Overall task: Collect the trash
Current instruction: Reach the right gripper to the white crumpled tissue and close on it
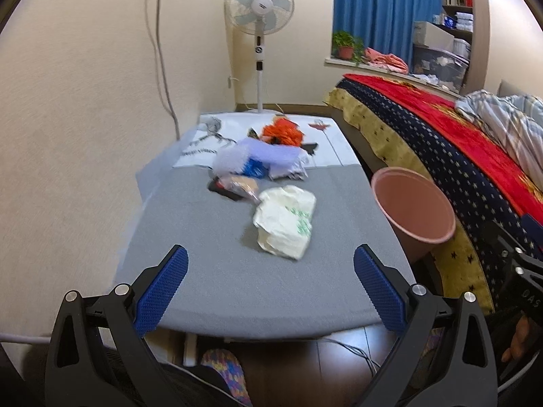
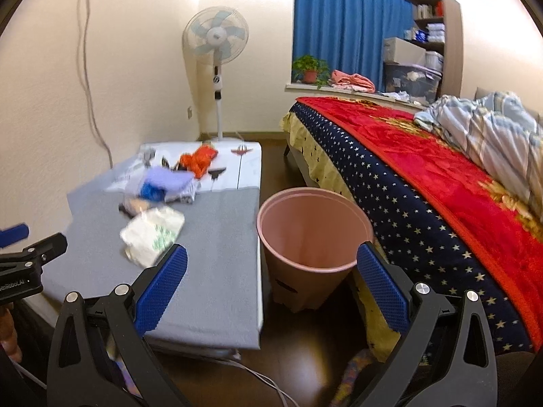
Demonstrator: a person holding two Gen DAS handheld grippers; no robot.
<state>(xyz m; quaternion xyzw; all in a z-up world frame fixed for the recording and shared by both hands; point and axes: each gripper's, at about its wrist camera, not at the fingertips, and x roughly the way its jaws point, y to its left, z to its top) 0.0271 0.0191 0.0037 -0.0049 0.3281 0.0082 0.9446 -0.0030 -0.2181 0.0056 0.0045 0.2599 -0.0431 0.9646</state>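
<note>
Trash lies on a low grey-covered table (image 1: pixel 210 264) (image 2: pixel 217 271). Nearest is a crumpled white bag with green print (image 1: pixel 285 225) (image 2: pixel 152 234). Behind it are a clear snack wrapper (image 1: pixel 237 185) (image 2: pixel 135 205), a pale lilac bag over something blue (image 1: pixel 261 159) (image 2: pixel 166 181) and an orange bag (image 1: pixel 283 130) (image 2: pixel 198 159). A pink bin (image 1: pixel 412 210) (image 2: pixel 310 237) stands on the floor right of the table, with nothing visible inside. My left gripper (image 1: pixel 269 264) hangs open over the table's near end, short of the white bag. My right gripper (image 2: pixel 271 264) is open in front of the bin.
A bed with a red and starred navy blanket (image 1: pixel 441 142) (image 2: pixel 424 183) runs along the right, close behind the bin. A standing fan (image 1: pixel 259 10) (image 2: pixel 217 40) is at the far wall. Cables (image 2: pixel 258 373) trail on the dark floor under the table's near edge.
</note>
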